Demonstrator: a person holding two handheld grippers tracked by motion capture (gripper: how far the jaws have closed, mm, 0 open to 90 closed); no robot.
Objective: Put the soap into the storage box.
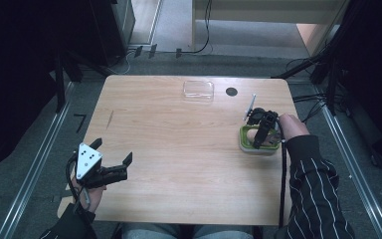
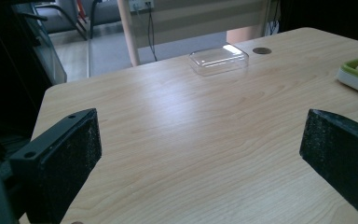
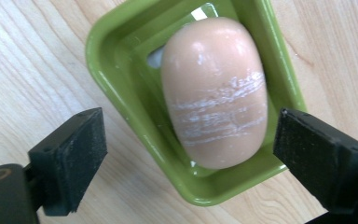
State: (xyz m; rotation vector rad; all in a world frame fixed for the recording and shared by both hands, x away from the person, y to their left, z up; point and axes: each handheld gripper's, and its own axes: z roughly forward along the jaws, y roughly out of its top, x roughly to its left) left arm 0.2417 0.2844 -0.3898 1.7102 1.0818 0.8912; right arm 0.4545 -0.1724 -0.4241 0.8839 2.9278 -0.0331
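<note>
Right gripper view: right claw gapes wide (holding nothing) over soap.

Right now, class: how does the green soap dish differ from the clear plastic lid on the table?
The green soap dish is opaque and holds a peach soap bar; the clear plastic lid is see-through, with nothing on it. The dish sits near the table's right edge, the lid near its far edge. Both are rounded rectangles resting on the wooden table.
</note>
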